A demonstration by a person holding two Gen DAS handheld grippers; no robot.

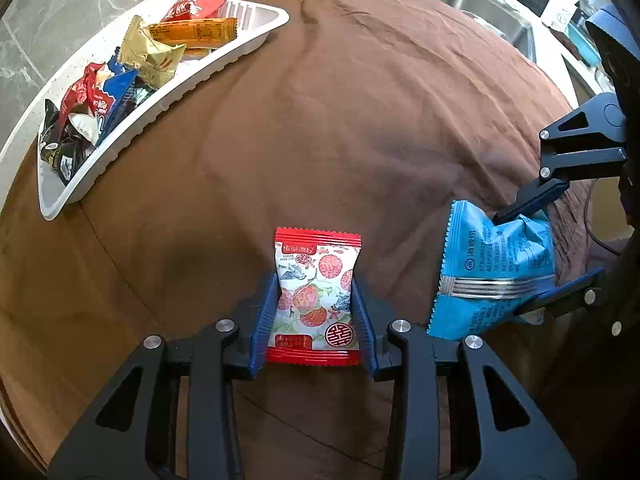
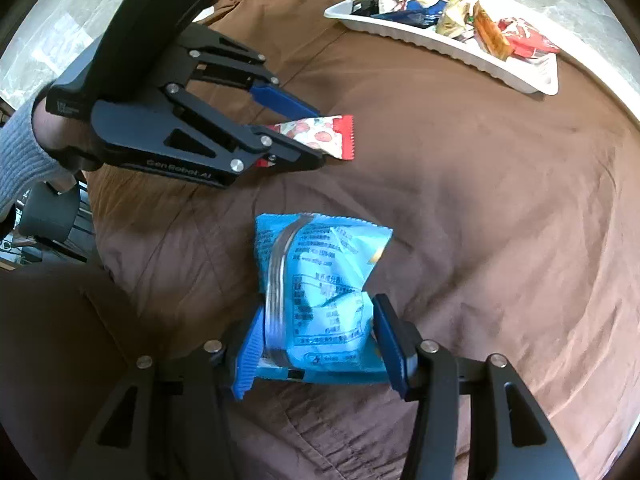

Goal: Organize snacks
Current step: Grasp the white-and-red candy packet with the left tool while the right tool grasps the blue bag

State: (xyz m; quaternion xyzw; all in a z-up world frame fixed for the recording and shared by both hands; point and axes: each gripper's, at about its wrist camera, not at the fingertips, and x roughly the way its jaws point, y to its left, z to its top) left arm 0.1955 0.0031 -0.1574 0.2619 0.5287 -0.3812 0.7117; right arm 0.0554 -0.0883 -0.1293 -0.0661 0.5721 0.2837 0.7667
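My left gripper (image 1: 314, 280) is shut on a red-and-white snack packet with a fruit print (image 1: 316, 300), held over the brown cloth; it also shows in the right wrist view (image 2: 320, 136), with the left gripper (image 2: 320, 136) around it. My right gripper (image 2: 320, 312) is shut on a light blue snack bag (image 2: 324, 292), which also shows in the left wrist view (image 1: 496, 276) with the right gripper (image 1: 532, 252) at the right edge. A white tray (image 1: 248, 46) holds several wrapped snacks at the far left; it also shows in the right wrist view (image 2: 500, 72).
A brown cloth (image 1: 360, 120) covers the table. A steel sink (image 1: 480, 4) and appliances lie beyond the cloth at the far right. The white counter edge (image 1: 36, 108) runs behind the tray, with a marble floor beyond.
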